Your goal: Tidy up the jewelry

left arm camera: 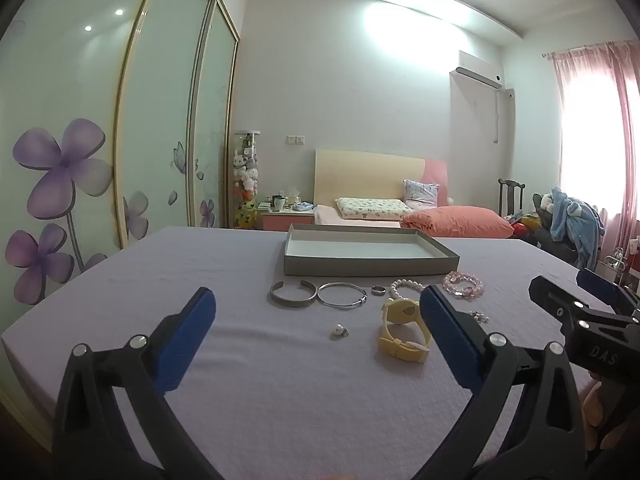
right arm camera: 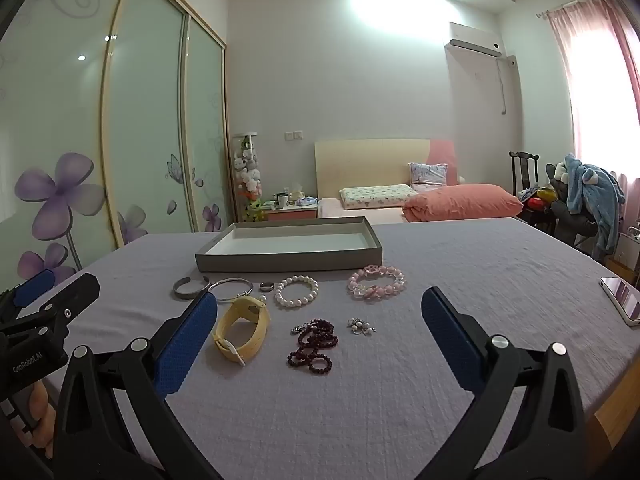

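Jewelry lies on a lilac tablecloth in front of a shallow grey box with a white inside. From left: silver cuff, thin silver bangle, ring, pearl bracelet, pink bead bracelet. Nearer lie a yellow watch, dark red beads, a small brooch and a pearl earring. My left gripper and right gripper both hover open over the cloth, nothing between their fingers.
A phone lies at the table's right edge. Behind the table stand a bed with pink pillows, a chair draped in blue clothing and a sliding wardrobe with flower prints on the left.
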Available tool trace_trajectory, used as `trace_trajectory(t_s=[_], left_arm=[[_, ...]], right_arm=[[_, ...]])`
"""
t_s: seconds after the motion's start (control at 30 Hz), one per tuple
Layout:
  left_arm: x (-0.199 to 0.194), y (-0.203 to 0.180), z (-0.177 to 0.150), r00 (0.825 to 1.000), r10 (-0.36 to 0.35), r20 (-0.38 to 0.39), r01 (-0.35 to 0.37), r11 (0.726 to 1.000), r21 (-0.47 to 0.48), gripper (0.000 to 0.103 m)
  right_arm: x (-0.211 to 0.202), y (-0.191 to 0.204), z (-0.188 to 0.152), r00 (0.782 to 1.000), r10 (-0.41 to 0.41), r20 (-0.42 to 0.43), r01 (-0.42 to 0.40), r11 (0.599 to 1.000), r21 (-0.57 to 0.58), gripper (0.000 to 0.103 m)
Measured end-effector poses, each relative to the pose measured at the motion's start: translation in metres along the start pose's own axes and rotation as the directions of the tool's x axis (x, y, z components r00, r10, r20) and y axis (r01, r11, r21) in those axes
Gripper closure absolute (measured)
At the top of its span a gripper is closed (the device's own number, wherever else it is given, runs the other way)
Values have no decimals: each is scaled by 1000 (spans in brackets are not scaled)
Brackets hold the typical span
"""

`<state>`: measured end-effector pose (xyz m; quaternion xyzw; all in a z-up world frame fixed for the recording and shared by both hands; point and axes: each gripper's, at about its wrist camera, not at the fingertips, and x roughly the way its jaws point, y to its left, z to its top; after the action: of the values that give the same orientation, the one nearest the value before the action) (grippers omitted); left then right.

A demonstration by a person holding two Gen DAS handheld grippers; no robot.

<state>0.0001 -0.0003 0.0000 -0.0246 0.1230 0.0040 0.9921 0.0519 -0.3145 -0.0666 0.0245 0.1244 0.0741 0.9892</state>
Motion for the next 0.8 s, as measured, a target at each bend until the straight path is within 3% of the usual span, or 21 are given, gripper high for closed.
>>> trace_trajectory(t_s=[0.8], left_arm=[[0,0,0,1000,0,2,0,1000,2,4]], right_arm=[[0,0,1,1000,2,1,-2,1000,5,2]])
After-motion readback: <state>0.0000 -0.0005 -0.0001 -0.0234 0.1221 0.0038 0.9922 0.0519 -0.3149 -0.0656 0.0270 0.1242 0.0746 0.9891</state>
